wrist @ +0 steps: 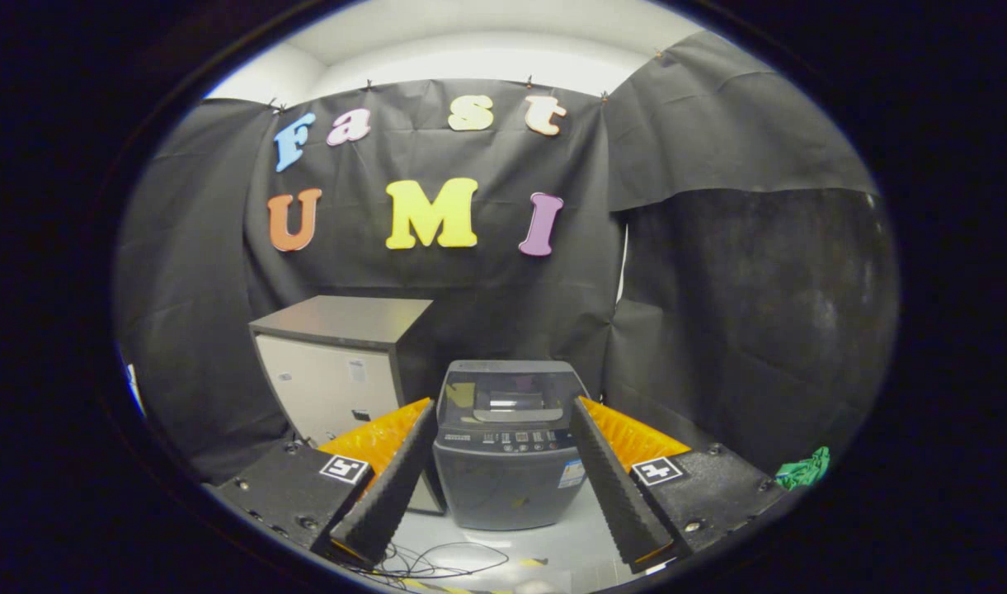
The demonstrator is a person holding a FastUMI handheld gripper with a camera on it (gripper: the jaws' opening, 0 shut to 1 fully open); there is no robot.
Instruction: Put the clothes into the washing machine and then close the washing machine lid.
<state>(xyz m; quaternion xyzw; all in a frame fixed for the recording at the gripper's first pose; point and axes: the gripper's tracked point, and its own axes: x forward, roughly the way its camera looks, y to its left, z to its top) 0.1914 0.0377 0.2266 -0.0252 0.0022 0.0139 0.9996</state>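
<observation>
Gripper view looks across a booth floor toward a small top-loading washing machine [507, 445], which stands on the pale floor [552, 540] against the black cloth wall [717, 330]. The tool [503, 478] is held wide open, its two fingers [392, 487] spread apart and pressing on nothing; the washing machine sits beyond them and appears framed in the gap between the fingertips. The machine's lid [507, 398] lies flat and closed, with a dark see-through panel on top, and a strip of buttons runs along the front edge just below it. A small label shows on the machine's front at the lower right.

To the left of the machine, just beside it and a little farther back, stands a cabinet [338, 371] with a dark top and a pale front. A crumpled green cloth [804, 469] lies on the floor well off to the right of the machine, beyond the right finger and near the right-hand cloth wall. On the near floor, between the fingers, thin dark cables [437, 563] lie in loose loops, and a bit of striped tape [528, 563] marks the floor beside them.
</observation>
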